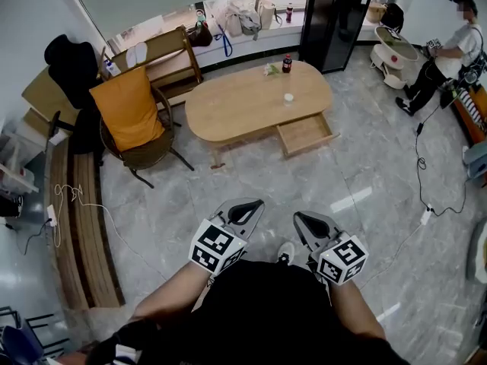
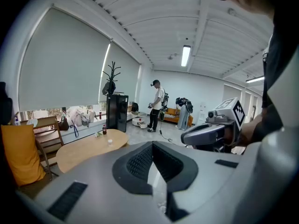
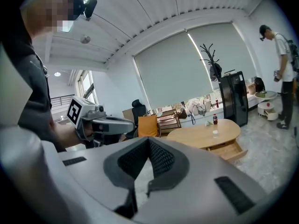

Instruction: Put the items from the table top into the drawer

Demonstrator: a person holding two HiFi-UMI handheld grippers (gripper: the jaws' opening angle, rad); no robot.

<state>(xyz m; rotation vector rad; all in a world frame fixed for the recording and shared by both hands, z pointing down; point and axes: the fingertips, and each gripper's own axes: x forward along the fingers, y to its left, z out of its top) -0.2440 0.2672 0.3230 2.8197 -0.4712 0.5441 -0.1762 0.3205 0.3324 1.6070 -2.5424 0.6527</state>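
Note:
An oval wooden table stands far ahead of me, its drawer pulled open at the front right. On the top stand a dark bottle with a red cap, a small white cup and a green and white item. My left gripper and right gripper hang side by side close to my body, well short of the table, both shut and empty. The left gripper view shows the table and bottle. In the right gripper view I see the table, drawer and bottle.
A chair with an orange cushion stands left of the table, with a wooden rack behind it. A black cabinet is at the back. A person stands far right, with a cable across the tiled floor. A wooden bench runs along the left.

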